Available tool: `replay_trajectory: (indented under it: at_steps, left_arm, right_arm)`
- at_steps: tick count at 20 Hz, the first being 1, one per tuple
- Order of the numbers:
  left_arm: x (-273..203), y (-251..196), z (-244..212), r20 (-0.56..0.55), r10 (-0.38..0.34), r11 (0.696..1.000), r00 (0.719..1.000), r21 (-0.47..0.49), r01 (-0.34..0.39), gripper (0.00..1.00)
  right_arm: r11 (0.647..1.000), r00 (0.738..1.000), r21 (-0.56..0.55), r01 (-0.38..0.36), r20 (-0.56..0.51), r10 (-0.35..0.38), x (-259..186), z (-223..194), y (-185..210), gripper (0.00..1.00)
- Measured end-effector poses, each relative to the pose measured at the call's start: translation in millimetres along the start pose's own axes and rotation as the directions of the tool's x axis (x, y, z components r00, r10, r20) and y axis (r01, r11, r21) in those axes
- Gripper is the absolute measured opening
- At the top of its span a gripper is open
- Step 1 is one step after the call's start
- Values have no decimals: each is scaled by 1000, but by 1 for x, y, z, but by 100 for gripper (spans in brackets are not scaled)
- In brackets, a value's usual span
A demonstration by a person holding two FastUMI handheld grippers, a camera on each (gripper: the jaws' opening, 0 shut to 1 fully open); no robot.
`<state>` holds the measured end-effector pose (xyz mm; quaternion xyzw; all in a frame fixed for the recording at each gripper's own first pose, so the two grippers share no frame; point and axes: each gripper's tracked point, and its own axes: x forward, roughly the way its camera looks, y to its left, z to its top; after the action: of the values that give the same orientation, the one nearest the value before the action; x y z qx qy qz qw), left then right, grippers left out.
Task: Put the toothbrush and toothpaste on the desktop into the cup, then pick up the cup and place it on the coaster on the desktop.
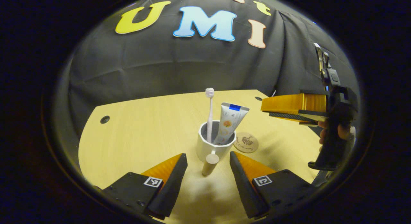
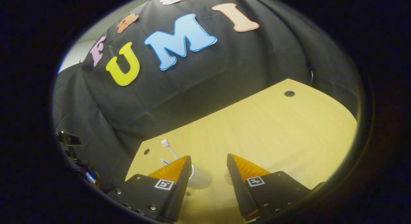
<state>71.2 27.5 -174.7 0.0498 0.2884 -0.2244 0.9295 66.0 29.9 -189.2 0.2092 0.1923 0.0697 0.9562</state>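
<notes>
A white cup (image 1: 213, 143) stands on the wooden desktop (image 1: 144, 137), its wooden handle (image 1: 210, 164) pointing at me. A toothbrush (image 1: 209, 114) stands upright in it, and a toothpaste tube (image 1: 231, 122) leans beside the brush. A round coaster (image 1: 246, 142) lies just right of the cup. My left gripper (image 1: 207, 155) is open, its fingers on either side of the handle and not touching it. My right gripper (image 1: 266, 110) hovers above and to the right of the cup. In the right gripper view that gripper (image 2: 208, 159) is open and empty over the cup (image 2: 200, 179) and the toothbrush head (image 2: 165, 143).
A hand (image 1: 330, 129) holds the right gripper at the right edge. The desktop has small round holes (image 1: 104, 119) near its back corners, one on the far side (image 2: 289, 93). Black cloth hangs behind the desk. Bare wood (image 2: 273, 127) spreads to the right of the cup.
</notes>
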Motion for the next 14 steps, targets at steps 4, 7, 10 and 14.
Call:
replay_trajectory:
  at_steps: [4, 7, 10, 14]
  left_arm:
    - [18, -11, -6, -68, -24, 998, 997, 55, 27, 88]
    - [29, -14, -19, -116, -25, 994, 993, 107, 38, 93]
    - [33, -15, -22, -140, -31, 992, 990, 115, 47, 72]
    - [41, -3, -30, -154, 4, 996, 988, 91, 11, 53]
  right_arm:
    - [999, 999, 33, 40, -26, -39, -6, -15, -22, 67]
    - [997, 998, 46, 59, -38, -58, -6, -19, -32, 68]
    - [995, 997, 70, 64, -50, -61, -5, -26, -33, 67]
    - [996, 996, 67, 58, -66, -53, -2, -31, -29, 68]
